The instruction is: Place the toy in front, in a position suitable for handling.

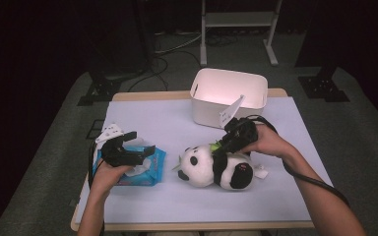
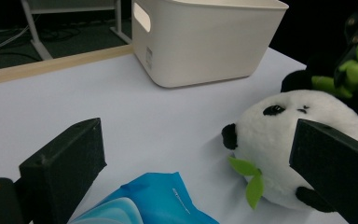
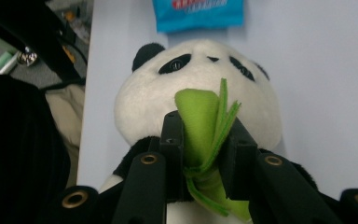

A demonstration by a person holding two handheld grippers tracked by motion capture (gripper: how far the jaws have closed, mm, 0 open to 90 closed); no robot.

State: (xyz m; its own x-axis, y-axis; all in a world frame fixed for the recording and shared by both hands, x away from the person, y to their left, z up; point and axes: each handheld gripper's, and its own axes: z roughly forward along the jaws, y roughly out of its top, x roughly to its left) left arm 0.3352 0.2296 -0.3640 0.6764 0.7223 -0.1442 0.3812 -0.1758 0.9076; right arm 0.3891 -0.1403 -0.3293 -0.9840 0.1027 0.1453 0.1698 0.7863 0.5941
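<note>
A black-and-white panda plush (image 1: 204,167) lies on its side on the white table cover (image 1: 177,123). My right gripper (image 1: 222,143) is shut on the green felt bamboo (image 3: 200,116) at the panda's (image 3: 168,93) chest, both jaws pressing the felt. My left gripper (image 1: 142,142) hovers with its jaws wide apart and nothing between them over a blue wipes pack (image 1: 152,169) to the panda's left. In the left gripper view the jaws frame the pack (image 2: 158,200) and the panda's head (image 2: 279,135). The bamboo (image 2: 349,74) shows there at top right.
A white plastic bin (image 1: 229,96) with cut-out handles stands at the back of the table, just behind my right hand. It also rises in the left gripper view as the bin (image 2: 205,42). A small white tag (image 1: 261,173) lies by the panda's back.
</note>
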